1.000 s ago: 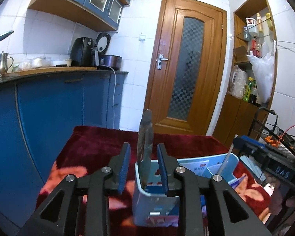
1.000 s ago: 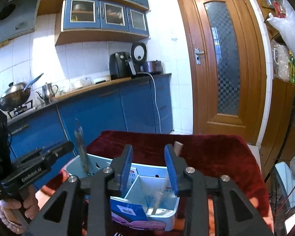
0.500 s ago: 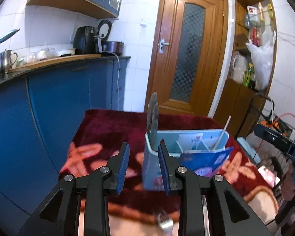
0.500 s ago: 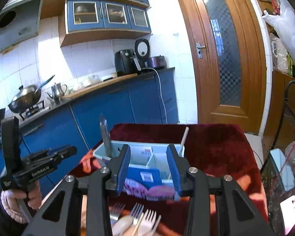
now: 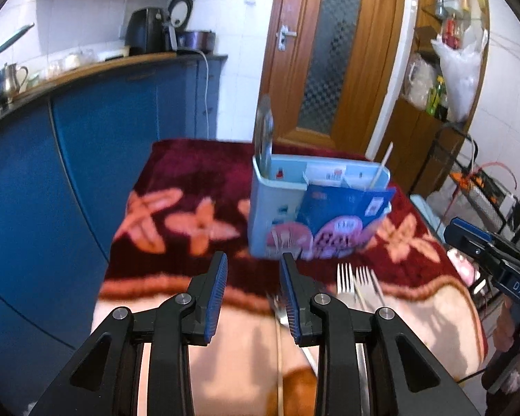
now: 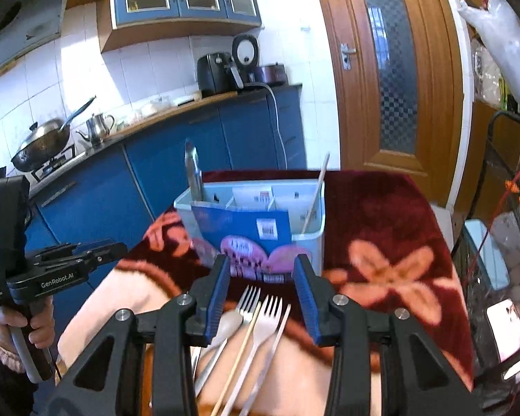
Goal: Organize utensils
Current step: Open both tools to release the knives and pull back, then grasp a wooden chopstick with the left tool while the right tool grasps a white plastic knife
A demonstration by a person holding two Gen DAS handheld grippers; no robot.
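Note:
A light-blue divided organizer [image 5: 277, 204] [image 6: 310, 232] stands on the red flowered cloth. A flat metal utensil [image 5: 264, 131] [image 6: 193, 170] stands upright in its left compartment, and a pale chopstick [image 5: 381, 163] [image 6: 316, 190] leans in the right one. In front of the box lie two forks [image 5: 346, 277] [image 6: 249, 300], a spoon [image 6: 229, 322] and another chopstick [image 6: 244, 343]. My left gripper [image 5: 253, 277] [image 6: 97, 251] is open and empty, short of the box. My right gripper [image 6: 261, 277] is open and empty above the loose forks.
A blue printed card [image 6: 246, 225] leans on the organizer's front. Blue kitchen cabinets [image 5: 86, 159] run close along the table's left edge. A wire rack [image 6: 513, 215] and shelves stand on the right. A wooden door [image 5: 332, 55] is behind. A hand [image 6: 3, 326] grips the left tool's handle.
Both grippers have drawn back from the organizer and tipped downward. The box now looks smaller and farther off. The loose forks, spoon and chopstick have come into view.

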